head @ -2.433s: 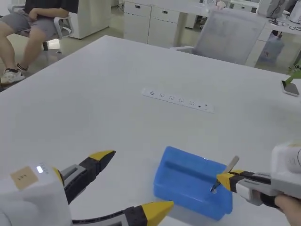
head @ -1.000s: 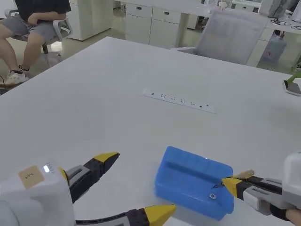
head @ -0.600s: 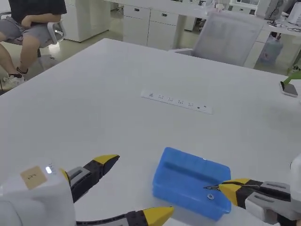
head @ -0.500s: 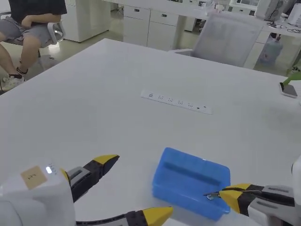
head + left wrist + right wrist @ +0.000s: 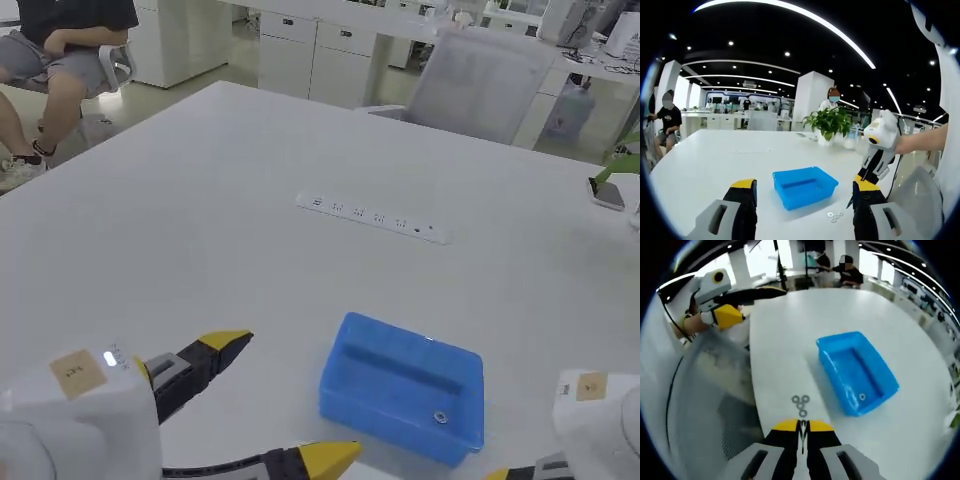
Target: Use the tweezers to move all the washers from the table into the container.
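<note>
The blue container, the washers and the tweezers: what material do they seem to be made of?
Blue container: probably moulded plastic, given its uniform colour, soft sheen and rounded rim.
Washers on the table: likely metal, as they are grey, slightly shiny rings, but they are too small to be sure.
Tweezers: thin dark prongs, perhaps metal; too little is visible to tell.

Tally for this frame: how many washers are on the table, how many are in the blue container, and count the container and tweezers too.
washers on the table: 4 (small, in a tight cluster)
washer in the container: 1
blue container: 1
tweezers: 1
Total: 7
</note>
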